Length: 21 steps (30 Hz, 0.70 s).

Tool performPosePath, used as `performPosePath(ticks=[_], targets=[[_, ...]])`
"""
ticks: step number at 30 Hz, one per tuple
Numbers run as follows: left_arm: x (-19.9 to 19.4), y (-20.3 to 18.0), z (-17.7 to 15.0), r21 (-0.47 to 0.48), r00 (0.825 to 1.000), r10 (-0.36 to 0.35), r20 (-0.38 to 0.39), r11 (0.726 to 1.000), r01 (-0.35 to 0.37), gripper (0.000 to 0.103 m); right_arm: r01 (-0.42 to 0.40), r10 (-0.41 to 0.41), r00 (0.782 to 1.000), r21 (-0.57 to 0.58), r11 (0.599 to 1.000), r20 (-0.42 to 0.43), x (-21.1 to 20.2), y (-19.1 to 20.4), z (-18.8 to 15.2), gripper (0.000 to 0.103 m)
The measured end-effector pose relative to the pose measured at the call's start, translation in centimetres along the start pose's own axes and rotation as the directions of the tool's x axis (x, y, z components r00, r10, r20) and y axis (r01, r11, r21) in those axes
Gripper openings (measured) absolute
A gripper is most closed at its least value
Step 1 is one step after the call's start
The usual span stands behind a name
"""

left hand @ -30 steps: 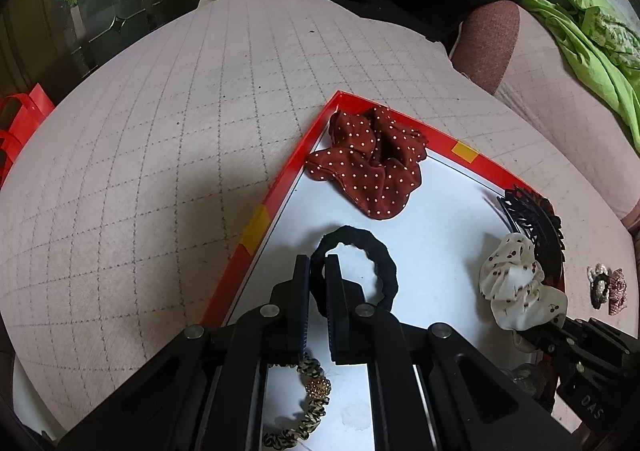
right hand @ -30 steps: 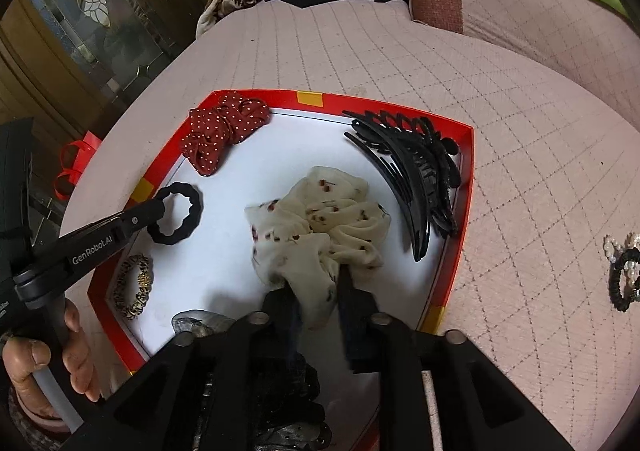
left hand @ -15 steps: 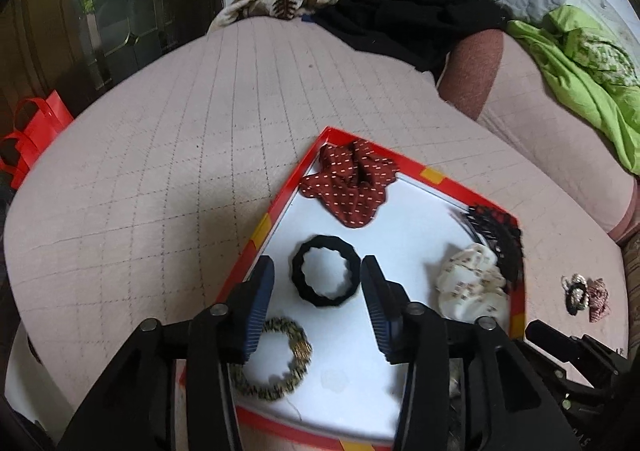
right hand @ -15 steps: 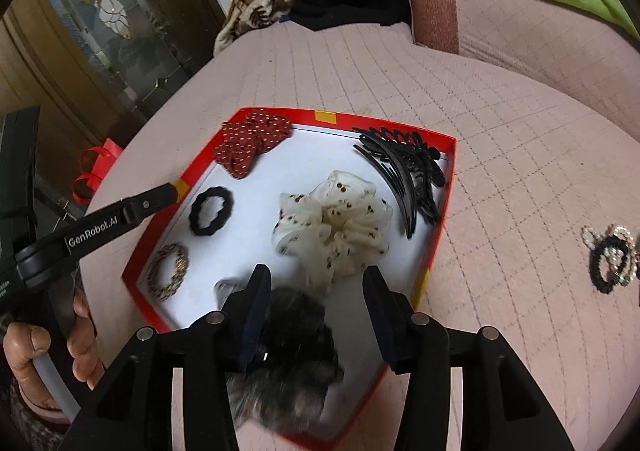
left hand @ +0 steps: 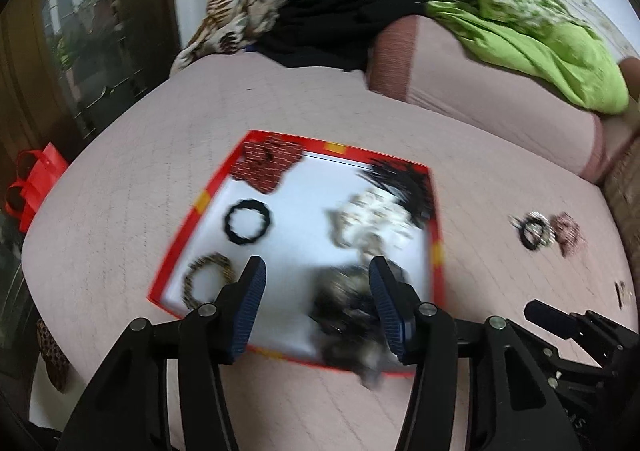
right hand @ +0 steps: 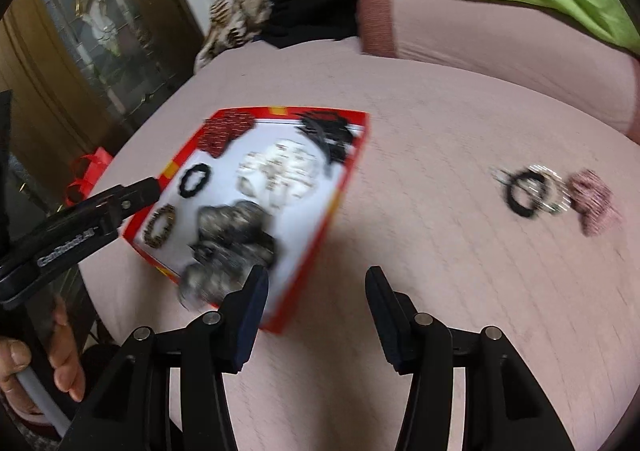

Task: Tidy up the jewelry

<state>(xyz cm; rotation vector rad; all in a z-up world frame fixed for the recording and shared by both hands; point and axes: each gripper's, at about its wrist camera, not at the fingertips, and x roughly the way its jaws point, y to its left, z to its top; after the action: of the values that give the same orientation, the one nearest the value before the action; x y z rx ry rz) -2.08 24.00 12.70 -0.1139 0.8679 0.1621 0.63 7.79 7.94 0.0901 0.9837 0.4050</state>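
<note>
Snagging risk: both grippers, left (left hand: 316, 291) and right (right hand: 316, 299), opening and empty, could nudge the red tray (right hand: 344, 187) reaching the loose hair ties (right hand: 528, 191) beside it.

Quilted matt pink cloth (left hand: 320, 123) lies under a smooth white-floored red tray (left hand: 437, 219).

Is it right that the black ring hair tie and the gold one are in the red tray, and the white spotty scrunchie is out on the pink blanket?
Not quite. The white spotty scrunchie lies inside the red tray, not on the pink blanket. The left wrist view shows it beside the black claw clip. The black ring hair tie and the gold one are in the tray, as you said.
</note>
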Motion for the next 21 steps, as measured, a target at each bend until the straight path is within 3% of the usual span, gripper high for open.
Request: performPosePath(ticks=[9, 21], targets=[[-1.9, -6.2, -3.8, 0.084, 0.996, -0.085, -0.037, 0.993, 0.088, 0.054, 0.093, -0.095, 0.995, 0.104, 0.990, 0.014, -4.1, -5.5, -4.0, 0.055], [-3.5, -10.4, -7.2, 0.163, 0.990, -0.115, -0.077, 0.978, 0.127, 0.055, 0.180, -0.190, 0.982, 0.223, 0.958, 0.022, -7.4, -10.5, -8.5, 0.055]])
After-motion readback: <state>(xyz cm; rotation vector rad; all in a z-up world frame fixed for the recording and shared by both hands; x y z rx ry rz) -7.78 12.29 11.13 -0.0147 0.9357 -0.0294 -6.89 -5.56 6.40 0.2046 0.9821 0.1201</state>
